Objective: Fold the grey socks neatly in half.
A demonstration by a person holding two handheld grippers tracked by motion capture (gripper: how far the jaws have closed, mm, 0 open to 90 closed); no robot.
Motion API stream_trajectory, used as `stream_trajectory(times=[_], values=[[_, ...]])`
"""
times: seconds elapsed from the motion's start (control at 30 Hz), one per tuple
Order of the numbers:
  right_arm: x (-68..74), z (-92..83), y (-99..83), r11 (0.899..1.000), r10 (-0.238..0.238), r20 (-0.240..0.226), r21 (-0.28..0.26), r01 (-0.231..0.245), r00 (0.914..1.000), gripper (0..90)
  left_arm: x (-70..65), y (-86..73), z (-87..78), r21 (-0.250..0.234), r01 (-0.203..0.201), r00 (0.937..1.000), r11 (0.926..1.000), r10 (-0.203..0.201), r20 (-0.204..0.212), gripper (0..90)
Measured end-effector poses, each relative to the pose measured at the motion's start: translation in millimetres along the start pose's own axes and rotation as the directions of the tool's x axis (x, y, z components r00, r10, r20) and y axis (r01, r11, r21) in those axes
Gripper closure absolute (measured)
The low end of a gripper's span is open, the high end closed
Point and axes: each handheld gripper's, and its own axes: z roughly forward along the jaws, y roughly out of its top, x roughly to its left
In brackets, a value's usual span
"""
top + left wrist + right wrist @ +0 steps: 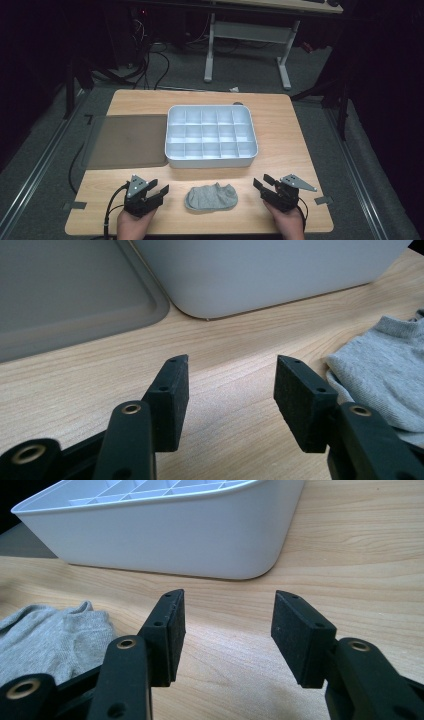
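A grey sock (211, 197) lies flat on the wooden table (295, 140) near its front edge, between the two grippers. My left gripper (159, 187) rests to the sock's left, held by a hand, jaws open with bare wood between them (231, 385); the sock (385, 370) shows at the right of the left gripper view. My right gripper (261, 186) sits to the sock's right, also open and holding nothing (227, 622); the sock (45, 635) lies at the left of the right gripper view. A white divided tray (211, 161) stands behind the sock.
A grey flat mat (127, 141) lies left of the white tray (260, 275), touching it. The tray (165, 535) has several compartments, all bare. Beyond the table stand a white desk frame (285, 65) and cables on the floor.
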Motion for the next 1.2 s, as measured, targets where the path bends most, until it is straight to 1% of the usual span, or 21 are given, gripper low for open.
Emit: stream_trajectory(times=[0.23,0.27,0.3,0.37,0.47,0.53,0.63,0.73,0.8,0.87,0.9,1.0,1.07,1.1,1.13,1.2], values=[[0.5,-2.6,0.7,1.000,-0.003,-0.005,-0.008,0.003,1.0000,47.3,-2.0,-1.5,0.8,0.007,-0.017,0.9998,0.9998,0.018,-0.012,46.9],[-0.1,-2.7,0.6,1.000,-0.012,-0.002,-0.001,0.012,0.9999,47.3,-2.6,-2.8,0.5,0.009,-0.031,0.9995,0.9995,0.031,0.002,52.3],[-1.3,-2.5,1.3,1.000,-0.012,0.002,0.006,0.012,0.9999,47.3,-2.6,-3.3,0.5,0.012,-0.038,0.9993,0.9992,0.038,0.004,55.4],[-3.7,-2.1,3.4,1.000,-0.005,0.005,0.017,0.005,1.0000,47.7,-1.5,-3.9,0.1,0.026,-0.042,0.9990,0.9988,0.042,0.018,61.7],[-5.6,-1.3,5.9,1.000,-0.001,0.015,0.024,0.001,0.9999,48.9,0.1,-4.7,-1.7,0.029,-0.037,0.9991,0.9989,0.036,0.021,65.0],[-6.4,-0.2,5.9,0.999,0.004,0.022,0.040,-0.005,0.9997,50.8,1.0,-5.5,-2.9,0.027,-0.030,0.9995,0.9992,0.030,0.010,67.2],[-7.2,1.3,4.6,0.998,-0.001,0.022,0.058,0.000,0.9998,51.0,1.4,-6.0,-4.6,0.022,-0.017,0.9998,0.9996,0.018,-0.007,66.1],[-5.4,1.0,4.7,0.998,-0.026,0.028,0.059,0.024,0.9993,50.8,1.3,-6.7,-5.4,0.015,-0.014,0.9995,0.9998,0.015,-0.030,63.3],[-4.9,1.0,5.4,0.998,-0.030,0.019,0.057,0.029,0.9994,51.1,1.1,-6.9,-5.4,0.015,-0.016,0.9989,0.9998,0.017,-0.044,63.7],[-4.6,0.8,6.0,0.998,-0.031,0.011,0.060,0.030,0.9995,53.3,0.1,-6.7,-5.8,0.017,-0.030,0.9975,0.9994,0.031,-0.063,66.7],[-4.2,0.6,6.5,0.998,-0.033,0.006,0.060,0.032,0.9994,53.5,-0.7,-6.8,-6.7,0.014,-0.044,0.9962,0.9989,0.045,-0.075,66.9],[-3.5,-0.1,7.8,0.998,-0.044,0.008,0.048,0.044,0.9990,54.2,-2.8,-7.9,-10.4,-0.005,-0.067,0.9924,0.9978,0.066,-0.104,65.4],[-2.2,0.2,8.3,0.998,-0.041,0.012,0.043,0.041,0.9991,54.3,-3.7,-8.5,-11.8,-0.008,-0.084,0.9886,0.9964,0.082,-0.126,63.8],[-2.2,0.2,8.3,0.998,-0.041,0.012,0.043,0.041,0.9991,54.3,-3.7,-8.5,-11.8,-0.008,-0.084,0.9886,0.9964,0.082,-0.126,62.5],[-0.4,0.3,7.8,0.997,-0.065,0.015,0.034,0.064,0.9978,56.6,-3.7,-8.3,-12.1,-0.009,-0.083,0.9886,0.9965,0.081,-0.127,61.3],[1.4,0.2,7.7,0.997,-0.068,0.011,0.035,0.068,0.9976,58.1,-4.8,-8.0,-12.4,-0.016,-0.085,0.9884,0.9962,0.082,-0.128,59.4]])
